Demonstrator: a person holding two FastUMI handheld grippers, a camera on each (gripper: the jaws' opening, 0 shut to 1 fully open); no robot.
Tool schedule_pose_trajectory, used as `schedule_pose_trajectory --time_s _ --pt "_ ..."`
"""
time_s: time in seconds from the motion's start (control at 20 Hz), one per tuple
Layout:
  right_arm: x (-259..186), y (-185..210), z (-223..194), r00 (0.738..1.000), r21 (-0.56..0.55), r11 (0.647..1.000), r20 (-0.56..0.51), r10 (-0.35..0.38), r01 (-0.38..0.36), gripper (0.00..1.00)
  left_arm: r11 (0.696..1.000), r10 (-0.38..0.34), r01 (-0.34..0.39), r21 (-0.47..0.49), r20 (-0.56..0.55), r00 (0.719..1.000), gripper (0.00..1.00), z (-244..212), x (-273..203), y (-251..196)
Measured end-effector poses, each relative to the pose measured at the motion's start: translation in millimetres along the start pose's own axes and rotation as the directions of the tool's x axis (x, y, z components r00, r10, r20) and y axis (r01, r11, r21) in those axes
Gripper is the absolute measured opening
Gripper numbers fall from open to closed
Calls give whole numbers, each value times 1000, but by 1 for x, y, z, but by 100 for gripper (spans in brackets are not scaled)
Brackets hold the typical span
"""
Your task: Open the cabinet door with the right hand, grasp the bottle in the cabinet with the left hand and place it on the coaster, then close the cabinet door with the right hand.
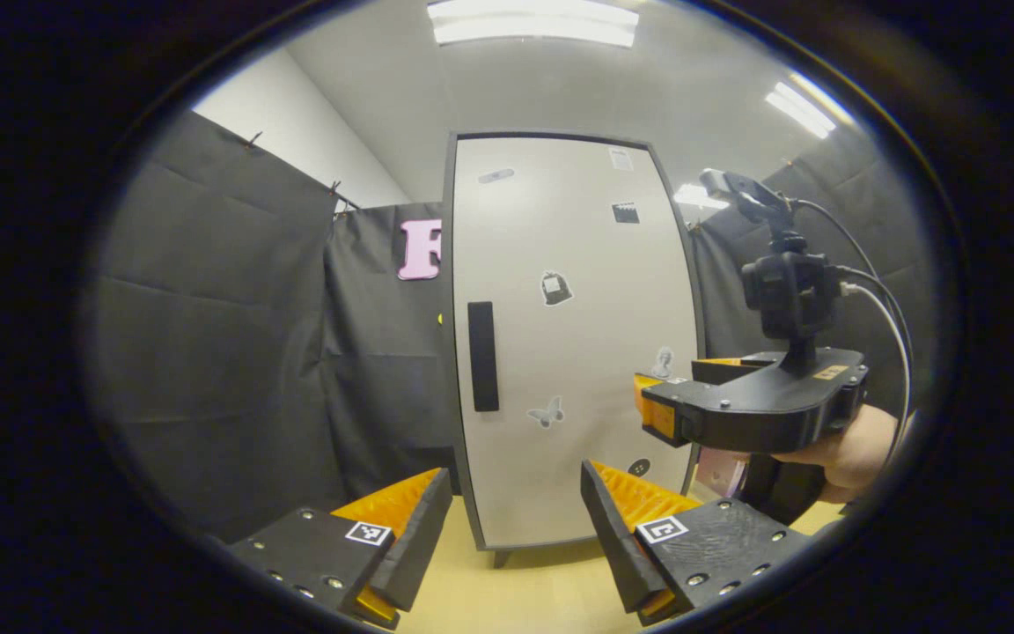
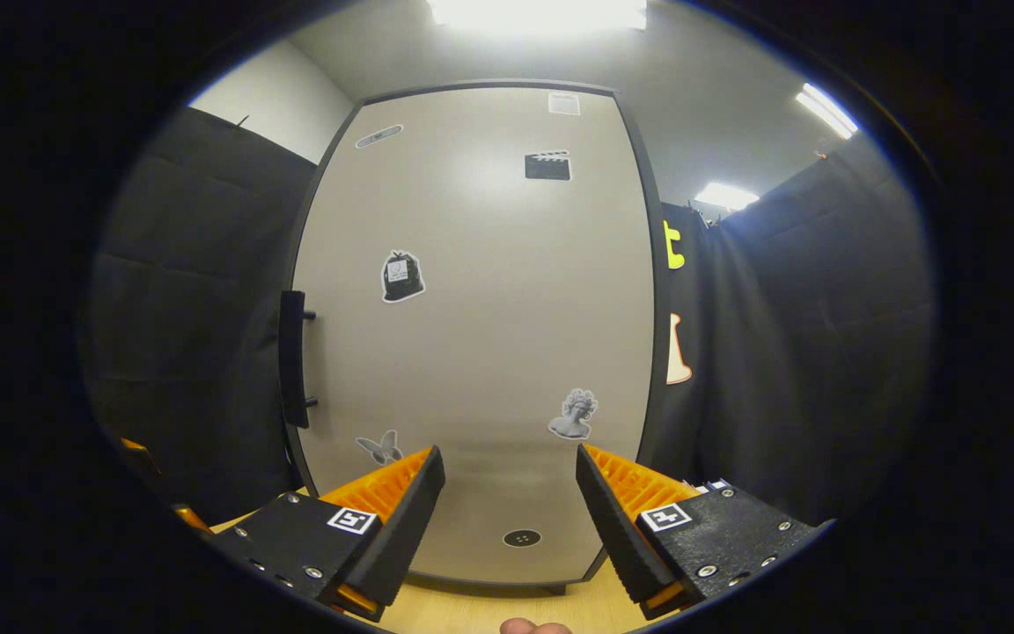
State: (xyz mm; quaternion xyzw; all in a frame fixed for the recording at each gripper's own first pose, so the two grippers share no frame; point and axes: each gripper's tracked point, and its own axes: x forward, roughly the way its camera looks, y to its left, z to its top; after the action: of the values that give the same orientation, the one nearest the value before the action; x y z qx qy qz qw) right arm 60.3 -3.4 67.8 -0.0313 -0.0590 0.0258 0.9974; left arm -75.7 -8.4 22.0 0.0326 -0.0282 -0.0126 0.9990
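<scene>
Left gripper view gives us the cabinet door point(image 1: 573, 343) shut, a tall pale panel in a dark frame, standing on the light wooden table point(image 1: 525, 599). Its dark upright handle point(image 1: 483, 356) sits near the door's left edge, about halfway up. Small stickers dot the panel: a butterfly point(image 1: 547, 412) low down, a bag-shaped one higher, a clapperboard near the top. We cannot see the bottle or the coaster with the door closed.

Our left gripper point(image 1: 516, 528) hangs in front of the door's lower part, jaws wide apart and holding nothing. Off to the right we see the right gripper point(image 1: 758, 405), gripped by a hand point(image 1: 850, 449), near the door's right edge, with a small camera and cables mounted on top.

From the right gripper view, the door point(image 2: 481, 335) looms close and the handle point(image 2: 293, 358) lies off to the left. The right gripper point(image 2: 511, 519) has its jaws spread wide, empty, apart from the panel. Black cloth hangs on both sides of the cabinet.
</scene>
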Motion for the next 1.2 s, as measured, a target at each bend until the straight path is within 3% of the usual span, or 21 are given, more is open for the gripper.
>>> schedule_pose_trajectory --time_s 0.05,0.1,0.2,0.25,0.35,0.65,0.8,0.85,0.95,1.1,1.2 --pt "2 8 2 1000 -5 1000 3 17 -17 93 1000 7 -7 7 0 1000 91 -1 -5 3" --pt "5 16 4 999 -9 999 8 32 -32 93 1000 16 -16 13 -2 1000 85 -2 -10 6" --pt "11 33 9 998 -11 998 18 62 -61 93 999 35 -35 23 -4 999 85 -4 -21 13" --pt "14 43 12 997 -9 997 22 79 -79 93 999 47 -47 23 -6 999 91 -5 -27 17" --pt "22 65 15 993 1 993 22 117 -117 93 998 64 -63 9 -18 998 85 -11 -37 22" --pt "52 118 22 980 11 981 20 196 -196 94 993 118 -117 17 -68 991 89 -31 -58 43" --pt "62 144 23 974 29 974 -1 225 -225 94 989 145 -145 13 -100 984 85 -43 -63 53" --pt "62 154 25 971 39 970 -1 240 -240 94 988 152 -153 7 -107 982 91 -46 -67 57" --pt "62 169 30 966 21 966 16 257 -257 94 987 161 -163 -1 -120 980 85 -50 -73 60" --pt "70 186 26 965 -43 964 3 263 -262 94 984 176 -178 -2 -145 974 85 -61 -79 67" --pt "77 200 12 952 -54 951 -49 302 -305 87 983 177 -182 -18 -154 972 85 -63 -80 70"
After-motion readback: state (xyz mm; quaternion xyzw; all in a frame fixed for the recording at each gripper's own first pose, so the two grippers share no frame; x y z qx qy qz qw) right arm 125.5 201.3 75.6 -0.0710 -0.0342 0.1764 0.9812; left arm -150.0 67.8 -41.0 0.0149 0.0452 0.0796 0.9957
